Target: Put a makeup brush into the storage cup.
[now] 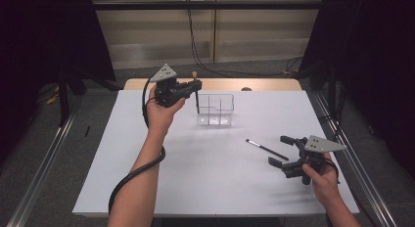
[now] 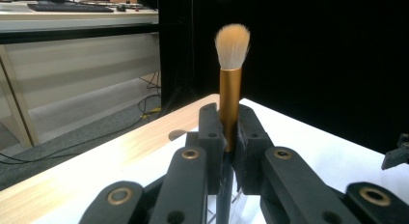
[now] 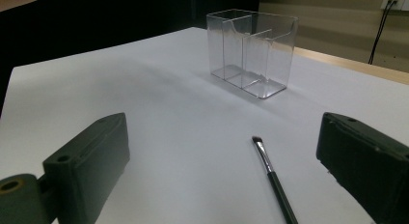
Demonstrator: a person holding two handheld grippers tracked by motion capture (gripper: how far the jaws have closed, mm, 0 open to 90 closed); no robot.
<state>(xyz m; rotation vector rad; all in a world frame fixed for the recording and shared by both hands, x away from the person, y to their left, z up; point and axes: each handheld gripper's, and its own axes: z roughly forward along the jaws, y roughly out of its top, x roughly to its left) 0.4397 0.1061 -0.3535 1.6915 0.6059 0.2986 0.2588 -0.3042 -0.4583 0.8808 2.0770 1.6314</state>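
Note:
My left gripper (image 1: pixel 195 90) is shut on a makeup brush (image 2: pixel 230 84) with a gold ferrule and pale bristles, held upright with its bristles up. Its dark handle hangs down at the left end of a clear divided organizer box (image 1: pixel 216 110). In the left gripper view the jaws (image 2: pixel 226 137) clamp the ferrule from both sides. My right gripper (image 1: pixel 284 151) stands open near the table's right edge, just above the white surface. A thin black brush (image 1: pixel 266 149) lies flat on the table between its jaws, untouched; the right gripper view shows this thin brush (image 3: pixel 272 178) pointing toward the box (image 3: pixel 251 52).
A white sheet covers the table (image 1: pixel 147 178), with a wooden strip (image 1: pixel 235 84) along its far edge. Cables run on the floor behind. Dark curtains and metal rails flank both sides.

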